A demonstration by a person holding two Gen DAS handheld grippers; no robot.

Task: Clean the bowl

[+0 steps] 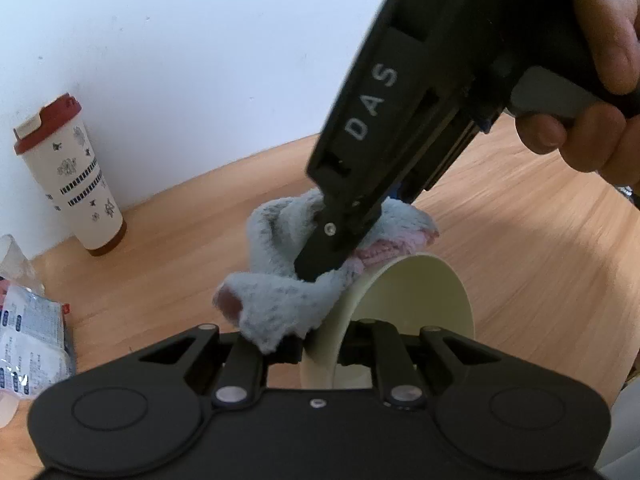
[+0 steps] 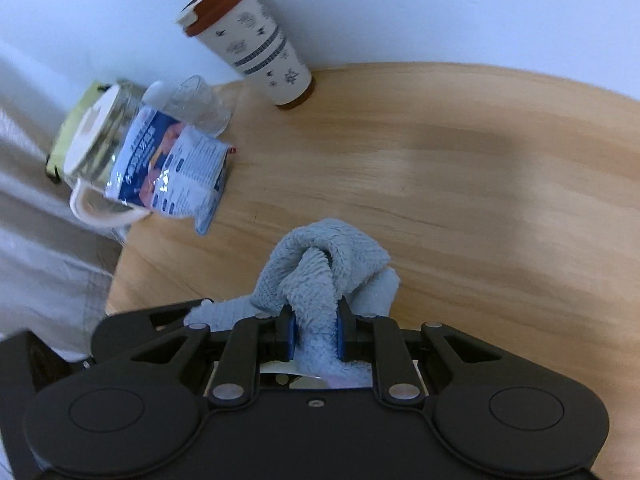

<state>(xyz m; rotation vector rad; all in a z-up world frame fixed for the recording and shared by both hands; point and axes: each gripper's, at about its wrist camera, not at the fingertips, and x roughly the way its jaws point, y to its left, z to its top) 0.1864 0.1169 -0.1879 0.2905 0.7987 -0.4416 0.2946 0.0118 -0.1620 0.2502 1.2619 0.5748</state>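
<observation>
In the left wrist view a cream bowl is tipped on its side with its opening facing right. My left gripper is shut on the bowl's near rim, one finger inside and one outside. A fluffy grey-blue cloth with a pink underside drapes over the bowl's upper rim. My right gripper reaches down from the upper right and is shut on this cloth. In the right wrist view the cloth bunches out between the blue pads of the right gripper, and the bowl is hidden beneath.
A white cup with a red lid stands by the wall. A blue and white packet, a glass jug and a tumbler crowd the left table edge. A person's hand holds the right gripper above the wooden table.
</observation>
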